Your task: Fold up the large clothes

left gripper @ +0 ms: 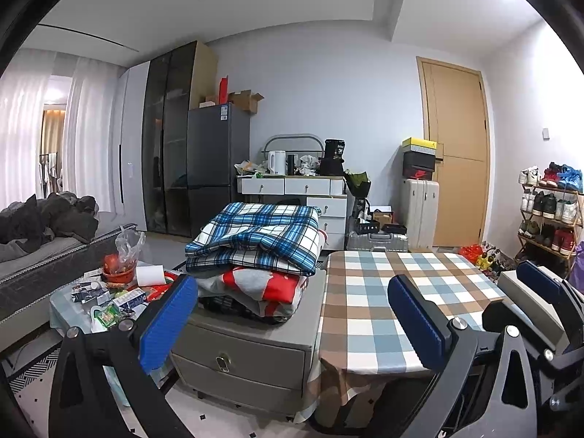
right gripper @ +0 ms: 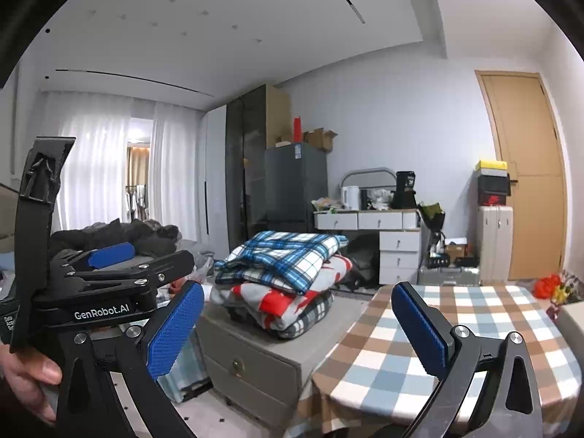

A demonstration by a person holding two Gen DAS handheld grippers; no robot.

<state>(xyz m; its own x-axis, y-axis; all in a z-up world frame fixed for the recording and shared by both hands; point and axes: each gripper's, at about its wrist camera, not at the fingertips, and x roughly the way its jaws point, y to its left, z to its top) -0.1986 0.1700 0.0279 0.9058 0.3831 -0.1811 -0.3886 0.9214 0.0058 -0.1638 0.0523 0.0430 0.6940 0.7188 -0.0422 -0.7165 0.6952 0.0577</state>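
A stack of folded clothes sits on a grey drawer cabinet (left gripper: 252,343): a blue-and-white plaid garment (left gripper: 259,235) on top, a red-and-grey one (left gripper: 262,284) beneath. The stack also shows in the right wrist view (right gripper: 284,252). My left gripper (left gripper: 292,317) is open and empty, held short of the cabinet. My right gripper (right gripper: 297,325) is open and empty, over the near edge of the checked table (right gripper: 474,328). The left gripper's body (right gripper: 102,284) shows at the left of the right wrist view, held by a hand.
The checked-cloth table (left gripper: 394,292) stands right of the cabinet. A cluttered low table (left gripper: 109,292) stands left of it. A sofa with dark clothes (left gripper: 43,222) is at far left. A fridge (left gripper: 215,153), white drawers (left gripper: 292,186), a suitcase (left gripper: 419,211) and a shoe rack (left gripper: 547,211) line the back.
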